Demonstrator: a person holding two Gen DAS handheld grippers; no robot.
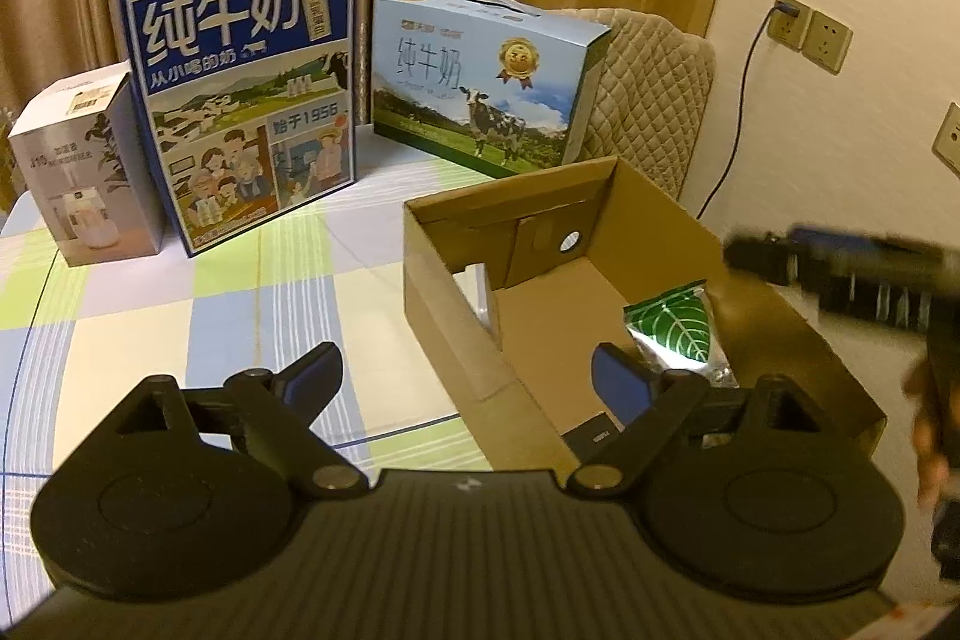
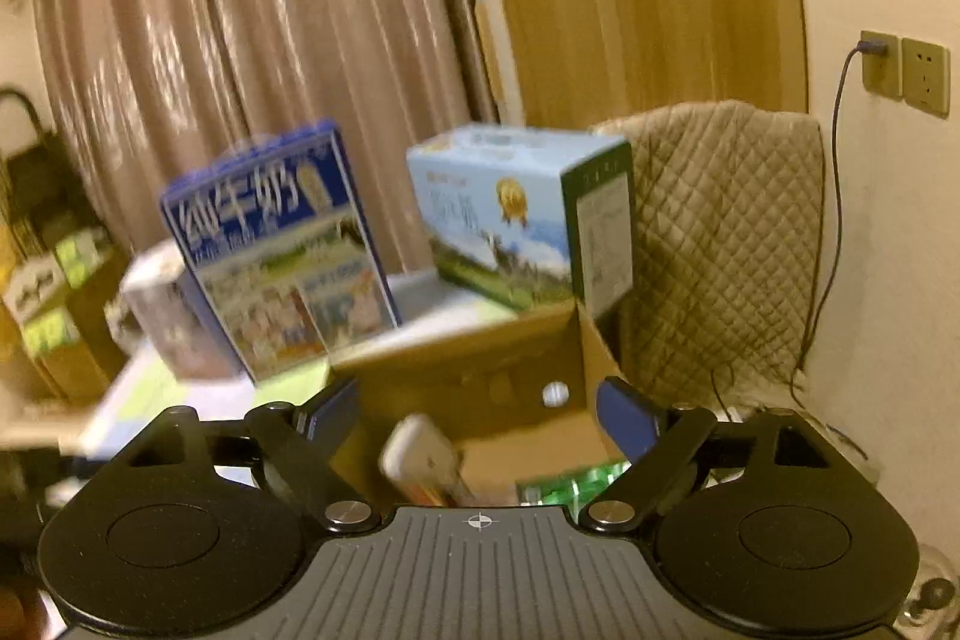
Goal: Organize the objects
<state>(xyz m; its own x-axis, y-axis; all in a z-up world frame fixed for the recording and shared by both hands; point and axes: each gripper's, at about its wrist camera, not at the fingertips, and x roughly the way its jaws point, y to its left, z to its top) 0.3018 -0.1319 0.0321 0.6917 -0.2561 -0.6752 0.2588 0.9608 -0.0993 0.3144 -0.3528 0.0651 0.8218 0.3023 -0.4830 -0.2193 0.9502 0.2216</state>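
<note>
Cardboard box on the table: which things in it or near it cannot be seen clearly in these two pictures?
- Pale object in the cardboard box, right wrist view: motion blur hides what it is.
- Small black item, left wrist view: partly behind the box wall.
- Green leaf-print packet: lower part covered by the left gripper.

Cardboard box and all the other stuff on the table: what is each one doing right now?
cardboard box: open, upright
green leaf packet: inside the box
blue milk carton: standing, closed
light blue milk carton: standing, closed
white box: standing, closed
left gripper: open, empty
right gripper: open, over the box
</note>
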